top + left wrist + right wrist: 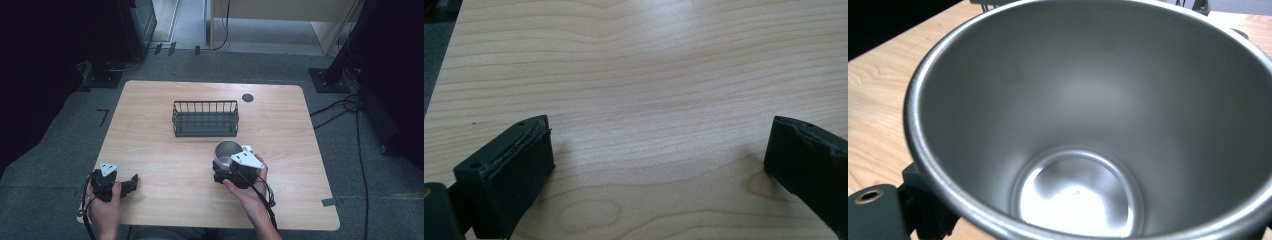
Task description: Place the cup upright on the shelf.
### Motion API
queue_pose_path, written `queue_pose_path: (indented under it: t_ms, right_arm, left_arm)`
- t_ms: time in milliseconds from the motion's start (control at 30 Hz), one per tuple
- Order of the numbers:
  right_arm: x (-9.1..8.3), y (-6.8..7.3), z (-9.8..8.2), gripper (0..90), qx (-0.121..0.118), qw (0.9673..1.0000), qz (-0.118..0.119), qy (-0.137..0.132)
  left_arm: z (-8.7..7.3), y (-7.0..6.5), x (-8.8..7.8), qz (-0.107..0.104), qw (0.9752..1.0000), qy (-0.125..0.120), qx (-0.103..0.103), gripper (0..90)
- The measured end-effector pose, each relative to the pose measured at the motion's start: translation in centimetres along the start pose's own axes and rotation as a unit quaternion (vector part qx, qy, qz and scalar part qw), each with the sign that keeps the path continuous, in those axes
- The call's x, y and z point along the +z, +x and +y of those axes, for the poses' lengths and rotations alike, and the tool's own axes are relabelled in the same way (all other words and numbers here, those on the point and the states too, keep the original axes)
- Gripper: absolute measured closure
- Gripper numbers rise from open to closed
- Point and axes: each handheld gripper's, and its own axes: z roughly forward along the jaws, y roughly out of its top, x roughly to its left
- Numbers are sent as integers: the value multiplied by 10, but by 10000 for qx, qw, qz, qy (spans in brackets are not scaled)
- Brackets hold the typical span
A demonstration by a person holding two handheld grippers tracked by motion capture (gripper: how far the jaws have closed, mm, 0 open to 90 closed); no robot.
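Right gripper (226, 165), lower centre of the high view: jaws clamped on steel cup (227, 150), upright. Left gripper (131, 182), lower left: jaws spread wide over bare table (280, 115). Wire basket (205, 118) mid-frame, just above the cup.

A wire basket (205, 119) sits mid-table (150, 150), a metal cup (226, 151) just before it.

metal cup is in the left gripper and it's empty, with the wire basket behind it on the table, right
Not quite: the metal cup is at the right gripper, not the left, as the high view shows. The left gripper is open over bare table. The rest holds: the cup is empty and the wire basket stands behind it.
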Motion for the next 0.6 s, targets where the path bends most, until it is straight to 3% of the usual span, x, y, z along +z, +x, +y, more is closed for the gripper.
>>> queue_pose_path:
  t_ms: [600]
  right_arm:
    - [24, 7, 47, 76, -94, 9997, -185, -107]
  left_arm:
    - [0, 0, 0, 3, 10000, -6, -2, 0]
